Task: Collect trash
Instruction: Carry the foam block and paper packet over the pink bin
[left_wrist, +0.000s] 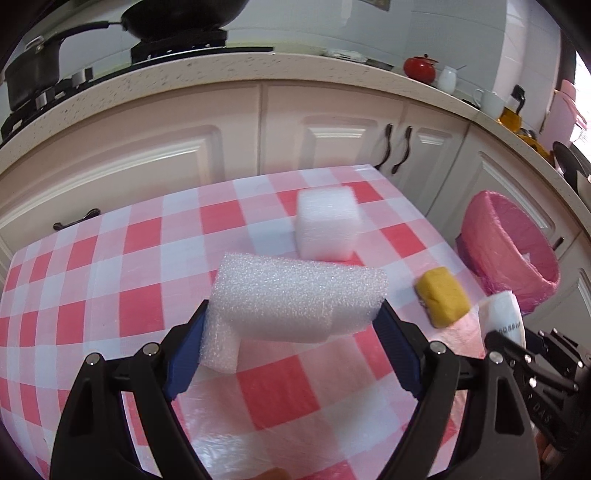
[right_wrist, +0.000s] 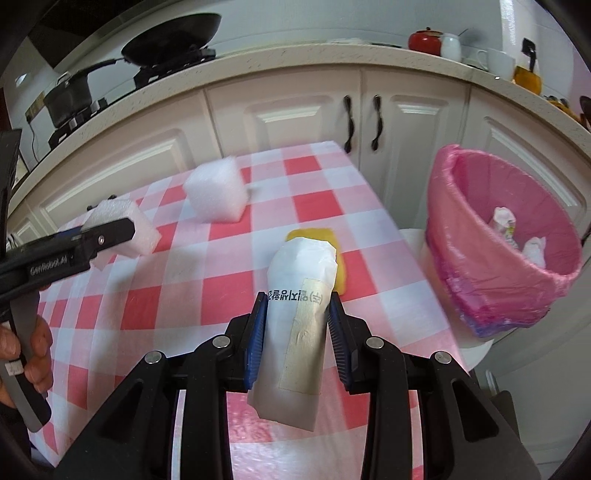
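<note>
My left gripper is shut on a white foam sheet piece and holds it above the checked tablecloth; it also shows in the right wrist view. My right gripper is shut on a white paper packet with printed text, seen in the left wrist view too. A white foam cube and a yellow sponge lie on the table. A pink-lined trash bin stands off the table's right edge with some trash inside.
Cream kitchen cabinets run behind the table. The counter above holds a stove with a black wok and pot, a red pot and white cups.
</note>
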